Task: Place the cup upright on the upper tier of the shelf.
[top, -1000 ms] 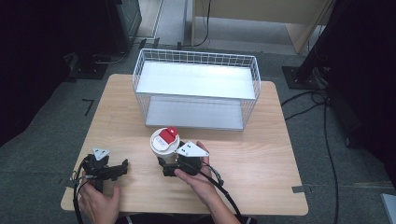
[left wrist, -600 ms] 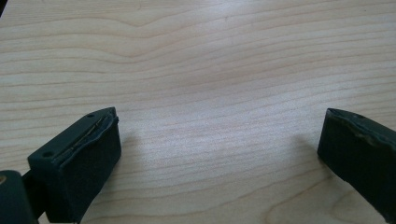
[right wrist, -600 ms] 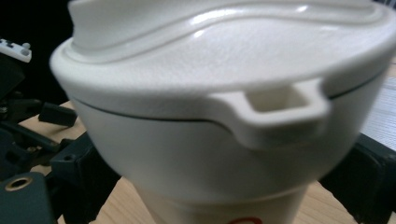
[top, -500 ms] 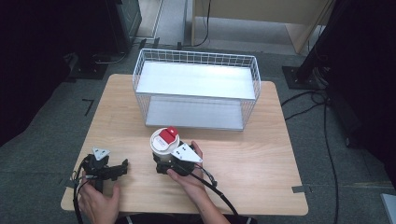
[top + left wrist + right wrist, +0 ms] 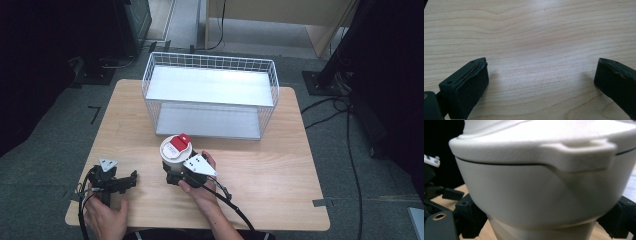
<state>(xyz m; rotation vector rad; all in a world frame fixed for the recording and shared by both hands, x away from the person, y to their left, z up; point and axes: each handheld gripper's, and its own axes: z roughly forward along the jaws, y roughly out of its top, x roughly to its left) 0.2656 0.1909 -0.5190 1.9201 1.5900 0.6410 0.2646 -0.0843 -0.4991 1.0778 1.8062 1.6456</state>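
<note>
White lidded plastic cup with red flap (image 5: 174,151) on light wooden table (image 5: 280,170), just before white wire basket (image 5: 210,95); lid seam and tab legible from right gripper view; right gripper (image 5: 172,176) clasping cup base; left gripper (image 5: 132,178) spread wide, flat on tabletop, hand (image 5: 106,217) behind

Pale wood-grain table (image 5: 280,165), white wire basket (image 5: 210,95), matt white plastic cup (image 5: 536,192), glossy red lid tab (image 5: 178,143)
</note>
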